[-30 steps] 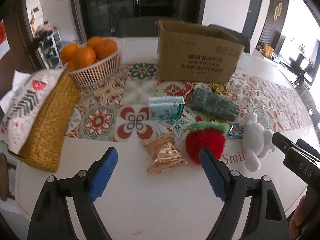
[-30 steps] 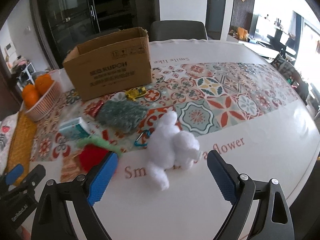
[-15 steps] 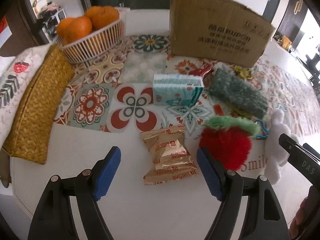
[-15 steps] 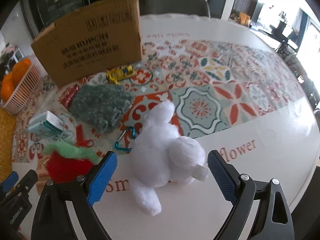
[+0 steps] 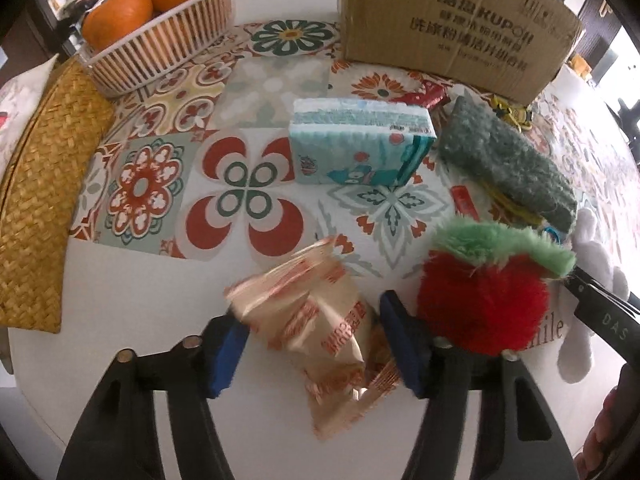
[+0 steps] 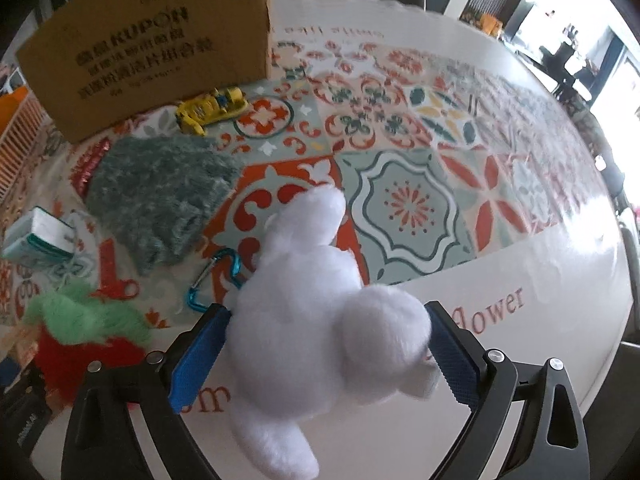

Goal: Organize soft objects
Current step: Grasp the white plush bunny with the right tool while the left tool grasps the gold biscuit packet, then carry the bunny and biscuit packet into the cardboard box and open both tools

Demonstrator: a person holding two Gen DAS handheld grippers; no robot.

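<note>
My left gripper (image 5: 312,348) has its blue pads against both sides of a gold snack packet (image 5: 320,320) on the white table. A red plush strawberry (image 5: 480,304) with a green top lies just right of it. My right gripper (image 6: 324,356) has its pads touching both sides of a white plush rabbit (image 6: 316,336). A green fuzzy cloth (image 6: 160,196) and a tissue pack (image 5: 360,148) lie further back. A cardboard box (image 5: 448,20) stands behind them.
A white basket of oranges (image 5: 156,36) stands at the back left and a woven straw case (image 5: 36,196) lies along the left edge. A yellow toy (image 6: 212,108), a blue carabiner (image 6: 212,276) and red clips lie on the patterned runner.
Both grippers moved forward and down and narrowed. The left one now brackets the snack packet and the right one brackets the white rabbit.
</note>
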